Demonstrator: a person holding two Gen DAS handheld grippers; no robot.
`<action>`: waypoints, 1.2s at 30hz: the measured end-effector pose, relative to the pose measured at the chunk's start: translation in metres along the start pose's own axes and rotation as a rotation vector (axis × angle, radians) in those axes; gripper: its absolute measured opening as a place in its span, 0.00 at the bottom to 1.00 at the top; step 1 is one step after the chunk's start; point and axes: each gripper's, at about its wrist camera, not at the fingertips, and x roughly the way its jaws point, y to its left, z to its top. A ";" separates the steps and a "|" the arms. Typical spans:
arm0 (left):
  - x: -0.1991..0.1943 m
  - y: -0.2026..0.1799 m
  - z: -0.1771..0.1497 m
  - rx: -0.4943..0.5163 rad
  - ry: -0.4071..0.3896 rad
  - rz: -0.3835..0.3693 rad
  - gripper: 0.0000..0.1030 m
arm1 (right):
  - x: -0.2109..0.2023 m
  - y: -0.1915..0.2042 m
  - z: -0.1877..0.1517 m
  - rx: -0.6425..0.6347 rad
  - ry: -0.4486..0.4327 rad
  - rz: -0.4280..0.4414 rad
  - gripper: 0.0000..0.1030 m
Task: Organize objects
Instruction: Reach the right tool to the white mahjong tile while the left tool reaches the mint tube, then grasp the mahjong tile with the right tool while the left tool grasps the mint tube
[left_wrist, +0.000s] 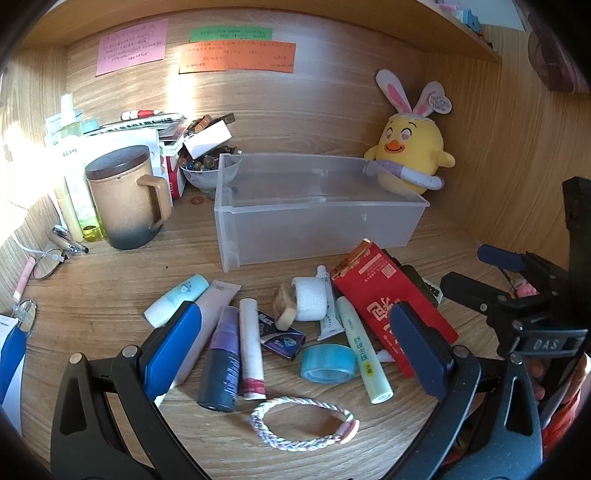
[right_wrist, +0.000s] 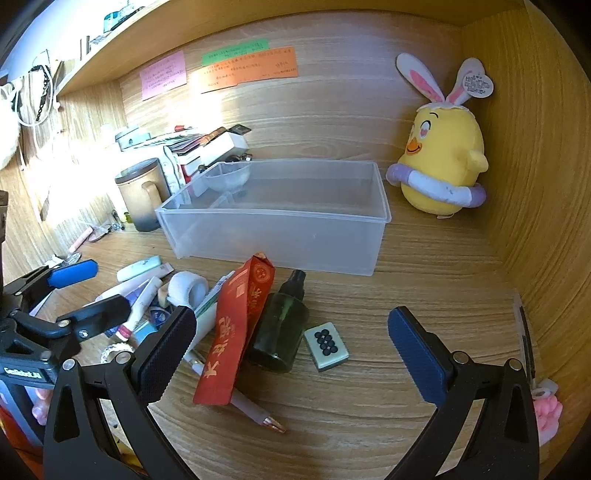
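Observation:
A clear plastic bin (left_wrist: 317, 225) (right_wrist: 280, 229) stands empty at the back of the wooden desk. In front of it lies a pile: a red packet (left_wrist: 388, 302) (right_wrist: 236, 332), a blue tape roll (left_wrist: 327, 363), a white gauze roll (left_wrist: 310, 299) (right_wrist: 186, 290), tubes, a dark spray bottle (left_wrist: 221, 365), a pale green tube (left_wrist: 364, 350) and a braided bracelet (left_wrist: 303, 424). A dark green bottle (right_wrist: 282, 328), a mahjong tile (right_wrist: 327, 345) and a pen (right_wrist: 255, 408) lie by the packet. My left gripper (left_wrist: 295, 354) hangs open over the pile. My right gripper (right_wrist: 291, 350) is open above the green bottle and tile.
A yellow plush chick (left_wrist: 410, 155) (right_wrist: 443, 162) sits in the back right corner. A lidded brown mug (left_wrist: 125, 195) (right_wrist: 142, 194), a bowl of beads (left_wrist: 207, 170), stacked boxes and bottles crowd the back left. Wooden walls enclose the desk on three sides.

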 end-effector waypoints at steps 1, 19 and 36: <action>-0.001 0.005 0.001 -0.006 -0.003 -0.001 1.00 | 0.001 -0.002 0.000 0.002 -0.002 -0.004 1.00; 0.036 0.097 0.007 -0.079 0.162 0.141 0.59 | 0.020 -0.039 -0.003 -0.010 0.053 -0.079 0.73; 0.085 0.121 0.012 -0.087 0.294 0.086 0.47 | 0.055 -0.038 -0.021 -0.031 0.211 -0.004 0.48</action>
